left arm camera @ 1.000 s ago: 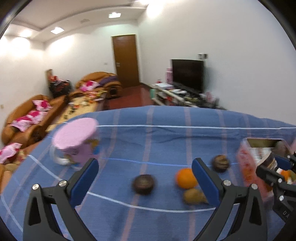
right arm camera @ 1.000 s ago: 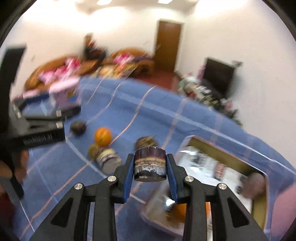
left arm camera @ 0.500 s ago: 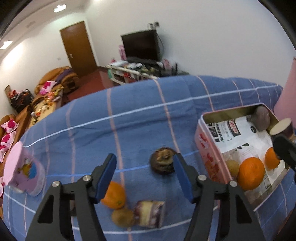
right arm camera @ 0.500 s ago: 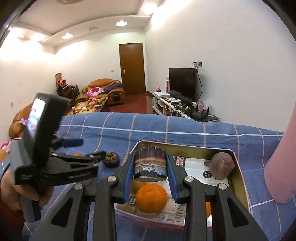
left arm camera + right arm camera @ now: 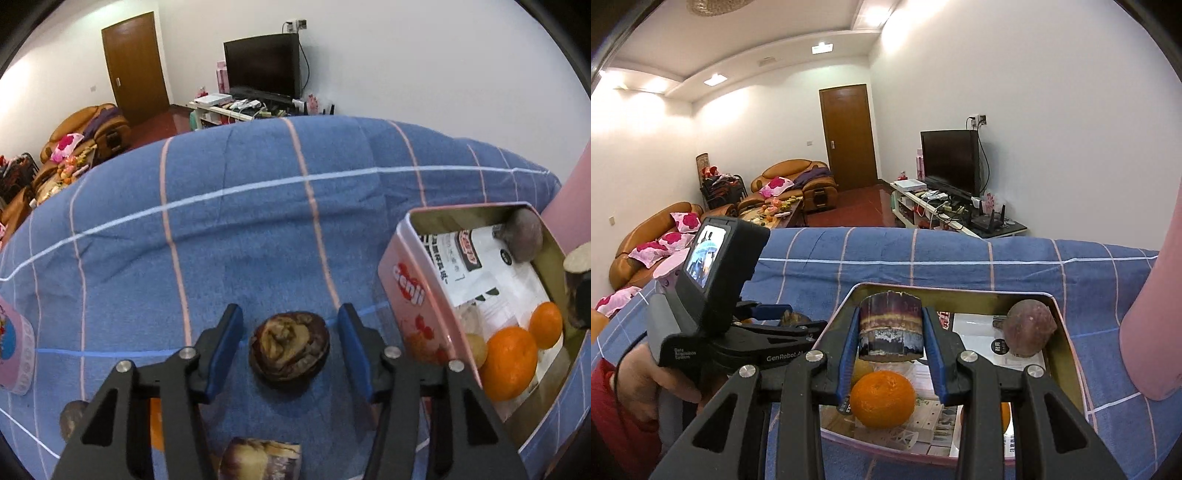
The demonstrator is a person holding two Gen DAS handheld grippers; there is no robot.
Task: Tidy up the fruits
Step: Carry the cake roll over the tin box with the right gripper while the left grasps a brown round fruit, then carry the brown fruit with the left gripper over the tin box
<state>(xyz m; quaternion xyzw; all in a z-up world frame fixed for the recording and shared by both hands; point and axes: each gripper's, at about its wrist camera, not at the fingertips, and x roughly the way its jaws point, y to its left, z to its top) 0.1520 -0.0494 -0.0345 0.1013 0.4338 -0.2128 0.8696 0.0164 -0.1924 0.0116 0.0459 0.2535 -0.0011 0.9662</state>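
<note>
Closing around a mangosteen (image 5: 289,349) without touching it yet, the left tool (image 5: 290,349) is readying a pickup while the right tool (image 5: 889,334) is gripping a cane piece (image 5: 889,326) over the tin (image 5: 1067,354) for dropping.

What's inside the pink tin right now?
The pink tin holds two oranges, a dark purple fruit, a yellowish fruit and printed paper; anything beneath the paper stays hidden.

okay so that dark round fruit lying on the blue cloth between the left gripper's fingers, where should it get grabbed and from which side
Grip the dark round fruit across its widest middle, coming down from above. It sits low and squat on the cloth, apart from the tin. The left gripper, jaws just closing, already straddles it, pads not yet touching.
</note>
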